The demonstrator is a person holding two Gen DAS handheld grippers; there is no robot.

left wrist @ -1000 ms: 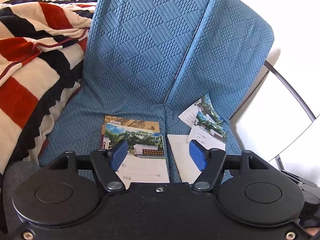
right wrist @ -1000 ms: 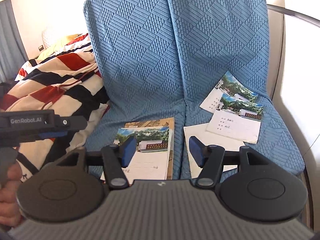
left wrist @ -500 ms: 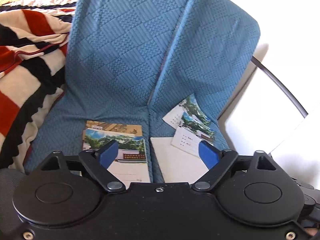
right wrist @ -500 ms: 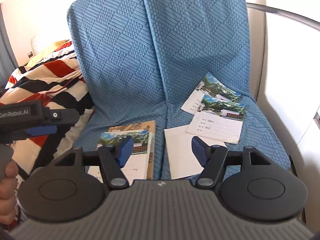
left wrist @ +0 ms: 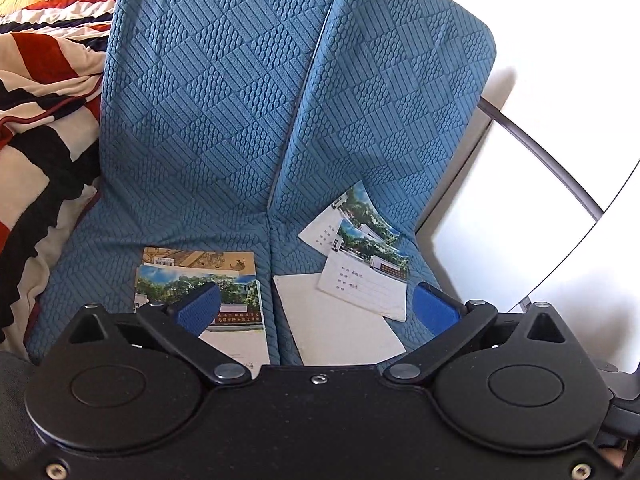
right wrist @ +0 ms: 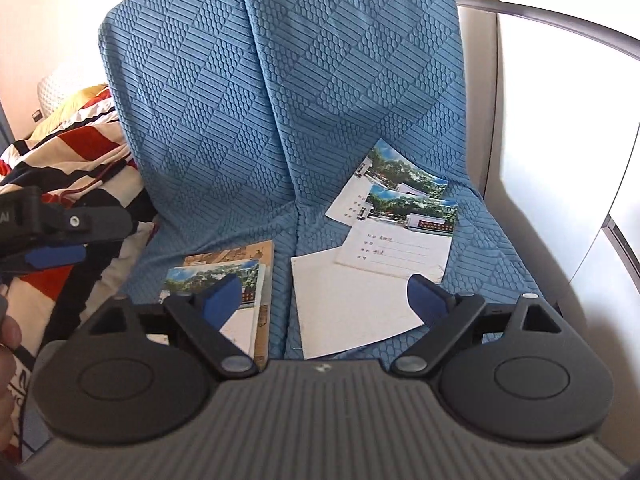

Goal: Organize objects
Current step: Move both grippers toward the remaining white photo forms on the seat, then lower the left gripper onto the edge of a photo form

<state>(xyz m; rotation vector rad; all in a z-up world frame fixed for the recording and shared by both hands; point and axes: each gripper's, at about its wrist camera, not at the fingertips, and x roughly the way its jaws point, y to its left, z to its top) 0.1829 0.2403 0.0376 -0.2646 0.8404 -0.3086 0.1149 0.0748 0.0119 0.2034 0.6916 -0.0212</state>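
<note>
Both my left gripper (left wrist: pixel 316 306) and right gripper (right wrist: pixel 324 296) are opening wide, empty. Ahead lie scattered photo-printed paper booklets (right wrist: pixel 396 232) on the blue quilted chair (right wrist: pixel 280 120); I judge sorting barely begun.

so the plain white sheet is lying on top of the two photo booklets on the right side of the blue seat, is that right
Not quite. The plain white sheet lies underneath: the nearer photo booklet overlaps its far corner, as the right wrist view shows. It is on the right side of the blue seat.

bare seat fabric (right wrist: pixel 492 264) right of booklets (right wrist: pixel 394 236), striped blanket (left wrist: pixel 36 128) crowding left
</note>
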